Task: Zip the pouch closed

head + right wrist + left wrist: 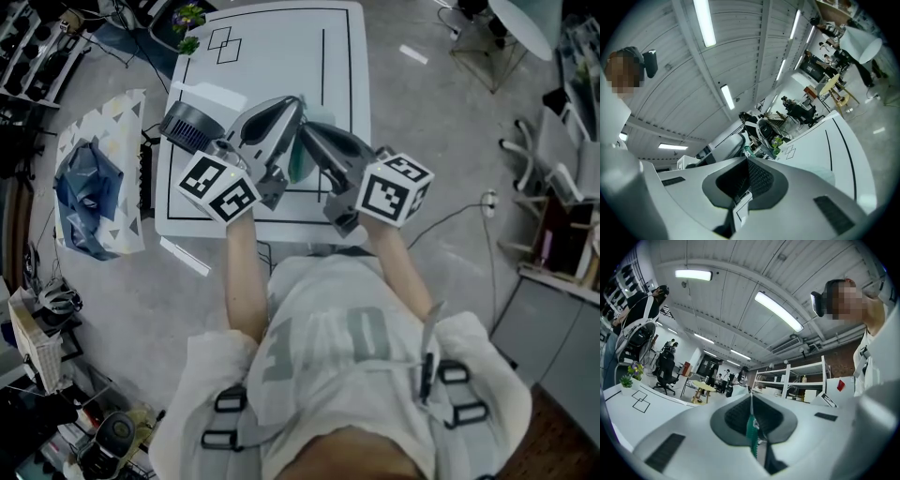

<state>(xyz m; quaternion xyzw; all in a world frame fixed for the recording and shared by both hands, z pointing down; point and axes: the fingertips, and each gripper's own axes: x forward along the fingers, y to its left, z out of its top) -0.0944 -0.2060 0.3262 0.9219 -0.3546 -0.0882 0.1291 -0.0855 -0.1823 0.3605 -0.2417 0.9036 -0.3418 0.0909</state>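
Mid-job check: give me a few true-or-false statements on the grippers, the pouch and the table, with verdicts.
1. The left gripper is shut on the green pouch. True.
2. The right gripper has its jaws wide apart. False: they are together, closed on a white tab.
3. The pouch lies flat on the table, untouched. False: it is held between the two grippers.
4. A small potted plant stands at a far corner of the table. True.
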